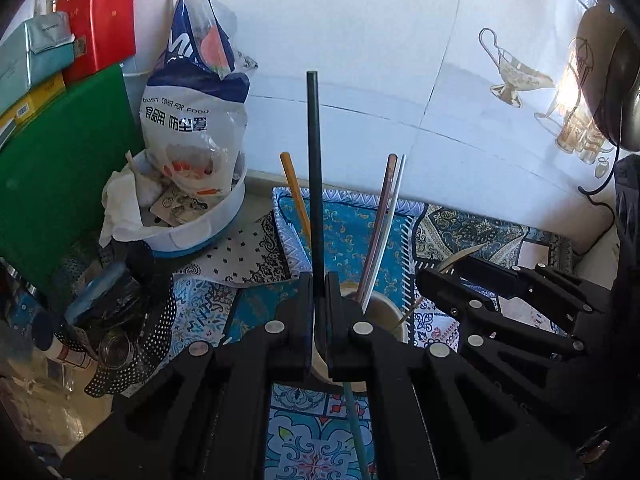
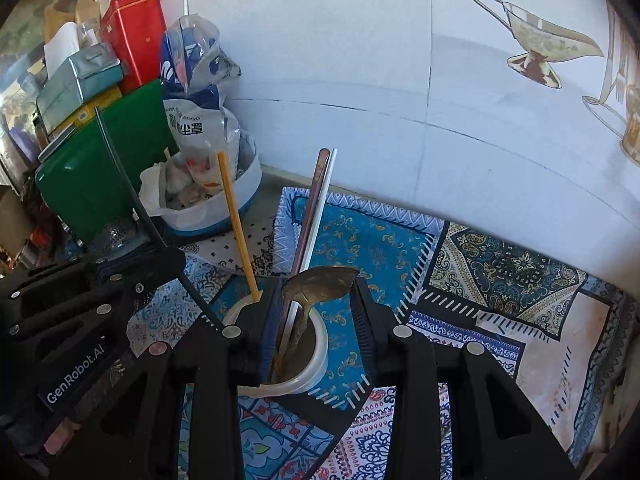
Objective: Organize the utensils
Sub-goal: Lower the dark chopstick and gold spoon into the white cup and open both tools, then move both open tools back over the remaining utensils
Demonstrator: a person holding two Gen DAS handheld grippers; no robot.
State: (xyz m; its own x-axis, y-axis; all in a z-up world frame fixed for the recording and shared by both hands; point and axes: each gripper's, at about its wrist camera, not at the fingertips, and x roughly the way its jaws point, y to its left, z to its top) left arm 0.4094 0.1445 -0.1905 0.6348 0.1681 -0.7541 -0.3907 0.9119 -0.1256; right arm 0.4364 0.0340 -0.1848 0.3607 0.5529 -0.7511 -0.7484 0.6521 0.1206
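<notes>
A bench spread with blue patterned cloths (image 2: 360,240) runs to a white tiled wall (image 1: 360,60). At its far left corner stand a green box (image 1: 60,160), a red tin (image 2: 136,40) and a white tub (image 1: 200,236) stuffed with a plastic bag (image 1: 196,112).

Near the front edge sits a white utensil cup (image 2: 316,364). It already holds a yellow chopstick (image 2: 236,220) and a pale pair of chopsticks (image 2: 316,216), all leaning toward the wall.

Your left tool (image 1: 319,312) is closed tight on a dark chopstick (image 1: 314,168), held upright just beside the cup's rim. Your right tool (image 2: 316,304) stands partly open; a tarnished metal spoon (image 2: 320,284) spans its jaws, bowl up, handle down in the cup. Whether the pads press on the bowl, I cannot tell.

The chopstick looks light, stiff and smooth, so it may slip or pivot; grip it mid-shaft. The spoon seems heavier and rigid; its curved bowl is a poor hold, the neck likely better.
</notes>
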